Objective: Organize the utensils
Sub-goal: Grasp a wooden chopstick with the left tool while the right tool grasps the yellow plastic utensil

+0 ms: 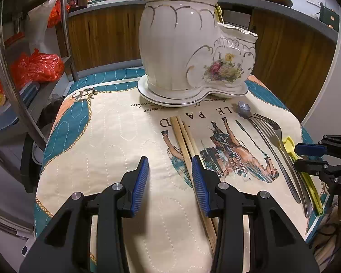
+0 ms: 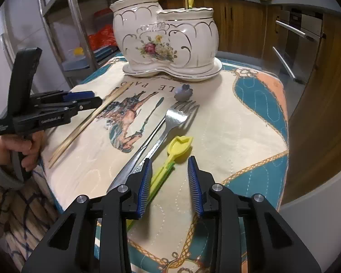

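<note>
My left gripper has its jaws apart and grasps nothing. The chopsticks lie on the cloth; their long axis runs from about 11 o'clock down to 5 o'clock and passes under my right-hand pad, not between the two pads, so I judge I must shift a little to 3 o'clock.

My right gripper is also unclenched and empty. The yellow spoon points to 1 o'clock, and its handle goes under the left pad. The forks lie just beside it at 11 o'clock.

The ceramic holder stands at 12 o'clock, well apart. The near ends of the chopsticks and of the spoon are hidden under my grippers.
</note>
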`<state>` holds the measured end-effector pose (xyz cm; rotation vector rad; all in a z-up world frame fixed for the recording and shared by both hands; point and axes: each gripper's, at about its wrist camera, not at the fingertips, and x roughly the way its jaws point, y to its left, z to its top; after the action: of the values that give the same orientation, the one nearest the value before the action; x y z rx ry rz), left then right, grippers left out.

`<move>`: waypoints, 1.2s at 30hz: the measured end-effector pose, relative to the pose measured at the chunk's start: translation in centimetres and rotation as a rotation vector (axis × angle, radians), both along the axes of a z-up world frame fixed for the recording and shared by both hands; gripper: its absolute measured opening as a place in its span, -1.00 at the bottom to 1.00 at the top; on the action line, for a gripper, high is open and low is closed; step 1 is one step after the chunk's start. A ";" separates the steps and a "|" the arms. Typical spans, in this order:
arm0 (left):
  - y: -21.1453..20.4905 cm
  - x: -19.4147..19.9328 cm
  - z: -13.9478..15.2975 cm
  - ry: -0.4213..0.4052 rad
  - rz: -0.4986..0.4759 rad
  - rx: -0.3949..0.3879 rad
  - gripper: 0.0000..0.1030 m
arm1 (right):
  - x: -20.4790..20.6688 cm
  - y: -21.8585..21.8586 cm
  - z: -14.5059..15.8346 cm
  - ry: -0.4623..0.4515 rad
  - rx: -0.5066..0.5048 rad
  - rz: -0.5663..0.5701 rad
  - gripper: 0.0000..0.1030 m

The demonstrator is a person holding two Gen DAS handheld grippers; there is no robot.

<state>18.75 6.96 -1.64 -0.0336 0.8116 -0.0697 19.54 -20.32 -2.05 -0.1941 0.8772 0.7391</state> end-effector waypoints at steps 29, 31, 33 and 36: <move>-0.3 0.5 -0.1 0.010 -0.002 -0.006 -0.38 | 0.7 -0.5 -0.2 -0.043 -0.038 -0.038 -0.68; -0.6 0.6 -0.2 0.013 -0.003 0.012 -0.39 | 0.7 -0.5 -0.2 -0.044 -0.039 -0.037 -0.68; -0.9 0.6 -0.2 0.014 -0.001 0.036 -0.39 | 0.7 -0.4 -0.2 -0.045 -0.040 -0.037 -0.68; -1.3 0.7 -0.3 0.016 0.012 0.074 -0.50 | 0.7 -0.4 -0.2 -0.043 -0.039 -0.036 -0.68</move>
<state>19.44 5.70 -1.91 0.0312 0.8298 -0.0283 20.25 -20.72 -2.28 -0.2273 0.8521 0.6825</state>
